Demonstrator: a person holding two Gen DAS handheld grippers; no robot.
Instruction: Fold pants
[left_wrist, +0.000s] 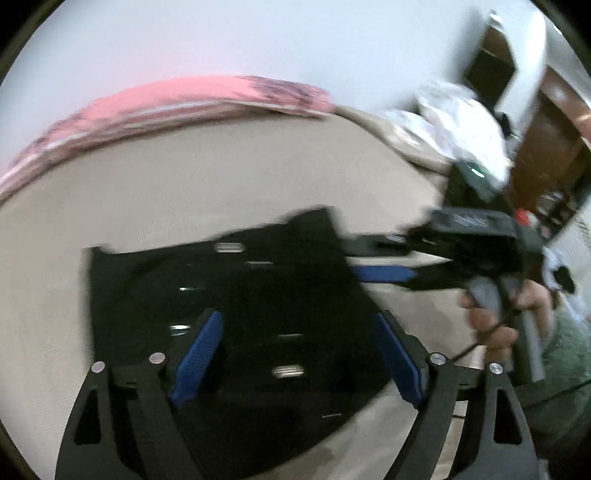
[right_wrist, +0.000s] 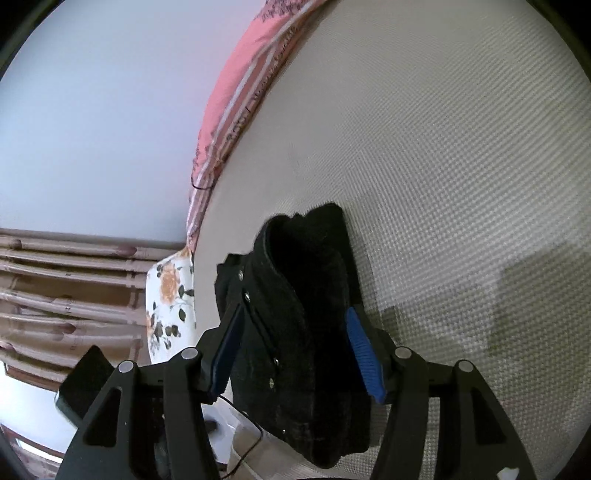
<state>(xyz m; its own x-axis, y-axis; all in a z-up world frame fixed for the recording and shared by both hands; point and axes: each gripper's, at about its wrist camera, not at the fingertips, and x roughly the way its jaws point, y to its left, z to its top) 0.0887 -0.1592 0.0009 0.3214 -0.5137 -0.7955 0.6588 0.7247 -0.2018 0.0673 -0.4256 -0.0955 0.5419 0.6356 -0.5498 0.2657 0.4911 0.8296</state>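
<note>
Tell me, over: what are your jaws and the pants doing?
Left gripper open above folded black pants. Right gripper shut on pants' thick edge. Beige woven bed surface, nothing in the way.

The pants lie folded on the bed, toward its near edge. The left gripper hangs above them, jaws spread with nothing between. To their right, the right gripper reaches in from the side, its jaws closed on a thick fold of the pants. A blanket runs along the bed's far edge against the wall.
</note>
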